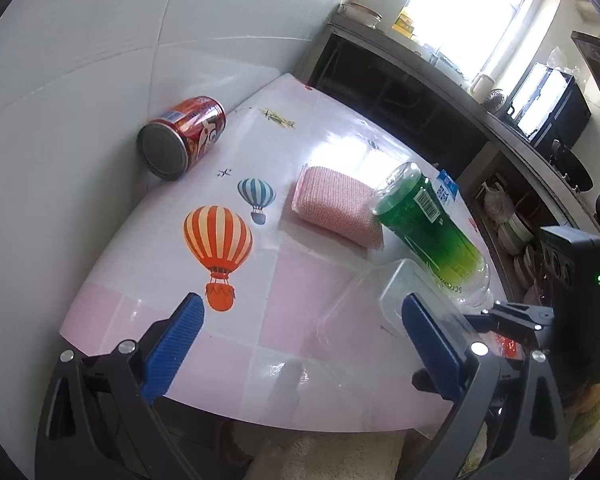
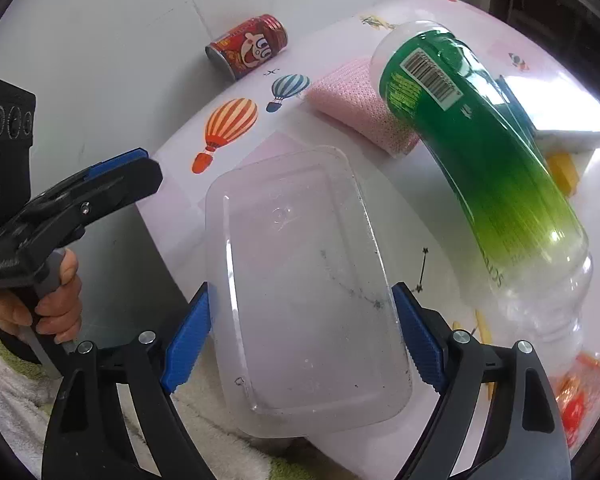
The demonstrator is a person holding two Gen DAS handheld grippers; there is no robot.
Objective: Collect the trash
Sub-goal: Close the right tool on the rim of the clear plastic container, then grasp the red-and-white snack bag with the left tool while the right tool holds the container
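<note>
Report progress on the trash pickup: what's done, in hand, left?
Done: nothing visibly collected; no bin in view. In hand: the right gripper straddles the clear container at the table edge, pads at its sides; a firm grip can't be confirmed. The left gripper is open and empty. Left: the red can lying by the wall and the green bottle on its side beside the pink sponge.

Left gripper (image 1: 300, 344) jaws wide; right gripper (image 2: 302, 340) jaws wide.
</note>
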